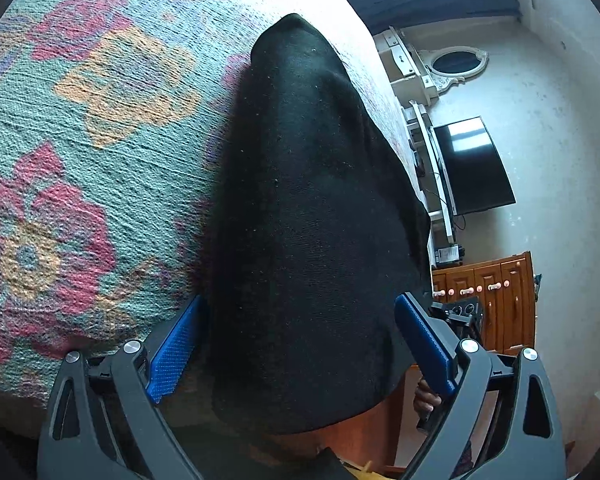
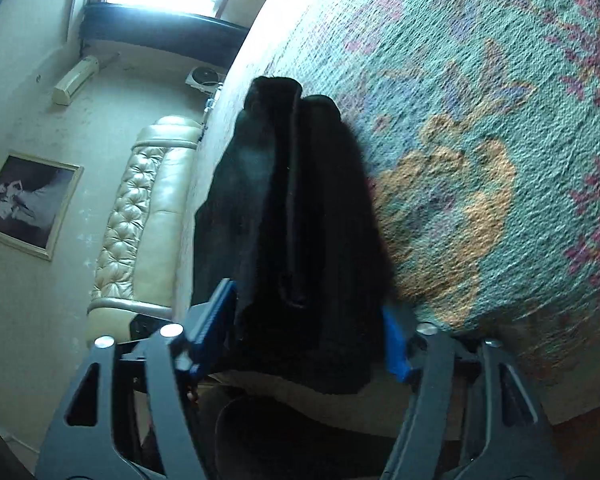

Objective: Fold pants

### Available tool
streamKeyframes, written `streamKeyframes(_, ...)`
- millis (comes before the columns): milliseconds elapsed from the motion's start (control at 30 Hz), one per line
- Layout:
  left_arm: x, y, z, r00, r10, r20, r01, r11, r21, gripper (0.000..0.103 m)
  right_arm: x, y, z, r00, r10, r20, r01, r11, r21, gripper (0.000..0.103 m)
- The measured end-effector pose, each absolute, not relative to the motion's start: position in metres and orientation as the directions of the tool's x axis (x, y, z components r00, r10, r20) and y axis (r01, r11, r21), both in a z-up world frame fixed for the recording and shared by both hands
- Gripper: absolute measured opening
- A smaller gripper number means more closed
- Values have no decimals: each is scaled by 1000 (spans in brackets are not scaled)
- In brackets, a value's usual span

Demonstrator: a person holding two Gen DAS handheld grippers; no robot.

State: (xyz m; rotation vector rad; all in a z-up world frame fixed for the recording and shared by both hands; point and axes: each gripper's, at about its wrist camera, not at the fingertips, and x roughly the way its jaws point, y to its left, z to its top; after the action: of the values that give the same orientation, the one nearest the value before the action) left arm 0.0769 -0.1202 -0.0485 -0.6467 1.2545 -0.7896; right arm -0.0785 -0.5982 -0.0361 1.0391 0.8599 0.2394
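Left tongs [image 1: 296, 344] sat nearest the lens, blue ribbed pads [image 1: 171, 354] spread wide, the near end of the black pants [image 1: 312, 216] lying between them. Left pad was close against the cloth edge, right pad stood clear of it; no pinch visible, so open. Fingers of a hand [image 1: 426, 398] showed just behind the right pad.

Right tongs [image 2: 310, 338] were also spread, with the pants [image 2: 300, 216] bundle filling the gap between them. Cloth reached both blue pads [image 2: 216, 314], but I couldn't tell if they pressed on it; frame was motion-blurred.

Surroundings: pants lay on a bed under a woven bedspread [image 1: 100, 140], teal with red and orange flower motifs, coarse ribbed weave. Past the bed edge in the left view: a wall-mounted TV [image 1: 474, 168], a white shelf unit beside it, a wooden cabinet [image 1: 496, 300] with knobs, an oval mirror [image 1: 456, 62] in an ornate white frame. In the right view: a cream tufted leather headboard [image 2: 140, 216], a framed picture [image 2: 24, 204], a wall AC unit [image 2: 74, 80], a bright window. Nothing blocked the pants.

Pants: dark, matte, lint-specked fabric, folded lengthwise into a long strip tapering toward the far end; right view showed two stacked legs with a seam ridge between.
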Motion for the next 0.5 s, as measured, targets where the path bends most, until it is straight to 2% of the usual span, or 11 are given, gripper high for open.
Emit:
streamKeyframes(100,76,-127,-45,116,-792,-600,189,610,-769,94,-80,-595,-38,667,550,-503,210,508,835,49)
streamKeyframes(233,78,-130,-42,116,-780,-615,173,626,-761,92,-82,-596,-41,672,541,-505,217,508,833,50)
streamKeyframes(267,77,-129,-41,132,-762,-633,157,647,-746,73,-80,-594,-39,673,540,-505,217,508,834,50)
streamKeyframes(300,76,-131,-40,139,-748,-649,161,663,-731,59,-78,-591,-38,674,539,-505,217,509,833,51)
streamKeyframes(500,73,-132,-34,170,-739,-652,182,674,-716,44,-79,-579,-33,683,515,-518,218,533,818,50)
